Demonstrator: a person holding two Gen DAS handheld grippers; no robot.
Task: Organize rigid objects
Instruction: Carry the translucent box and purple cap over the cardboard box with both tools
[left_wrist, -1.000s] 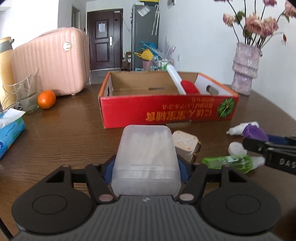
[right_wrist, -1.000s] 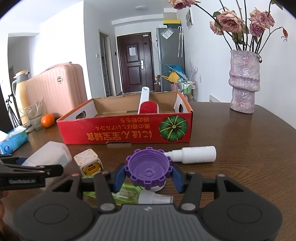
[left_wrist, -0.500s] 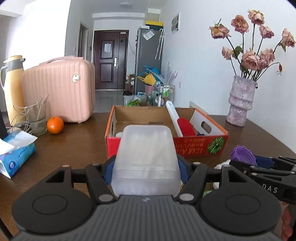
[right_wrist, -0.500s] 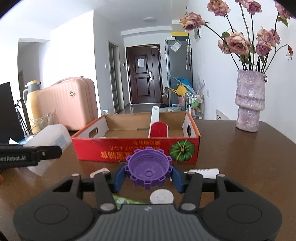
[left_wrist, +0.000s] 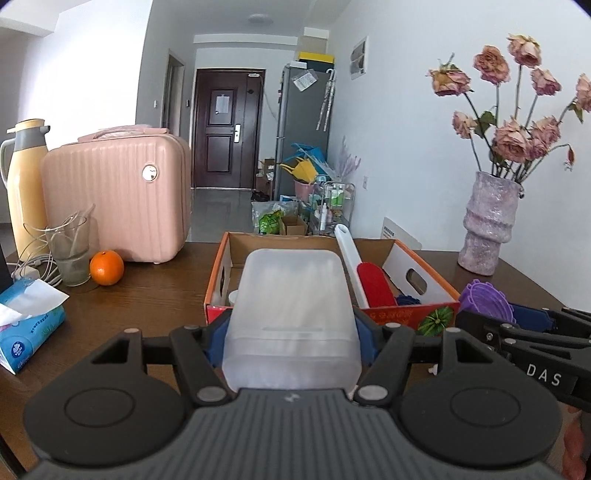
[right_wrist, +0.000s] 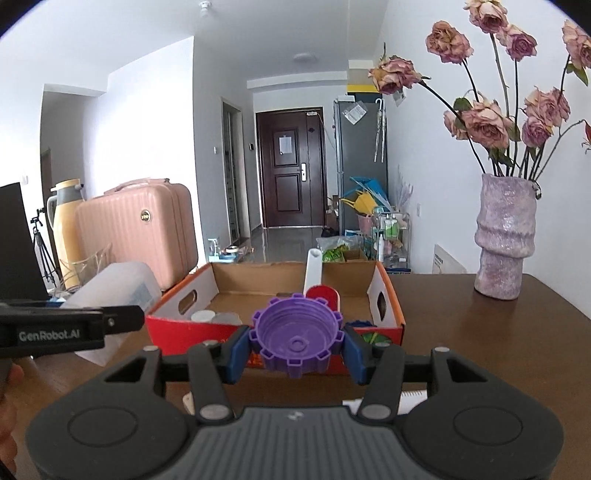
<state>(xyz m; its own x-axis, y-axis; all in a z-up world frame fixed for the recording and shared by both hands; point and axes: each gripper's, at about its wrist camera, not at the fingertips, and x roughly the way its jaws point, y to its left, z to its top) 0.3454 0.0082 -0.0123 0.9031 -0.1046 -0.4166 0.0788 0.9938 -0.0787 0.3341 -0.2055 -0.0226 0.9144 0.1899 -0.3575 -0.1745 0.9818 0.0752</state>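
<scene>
My left gripper is shut on a translucent white plastic box and holds it above the table, just before the red cardboard box. My right gripper is shut on a purple toothed cap, held above the table near the red cardboard box's front wall. The purple cap also shows in the left wrist view. The white plastic box shows at the left of the right wrist view. Inside the cardboard box lie a white-handled red brush and some round lids.
A pink suitcase, a yellow thermos, a glass with cables, an orange and a blue tissue pack stand at the left. A purple vase with dried roses stands at the right. White items lie under my right gripper.
Both grippers have risen off the table with their objects and moved toward the red cardboard box; its inside now shows from above. The small items on the table have dropped out of view.
</scene>
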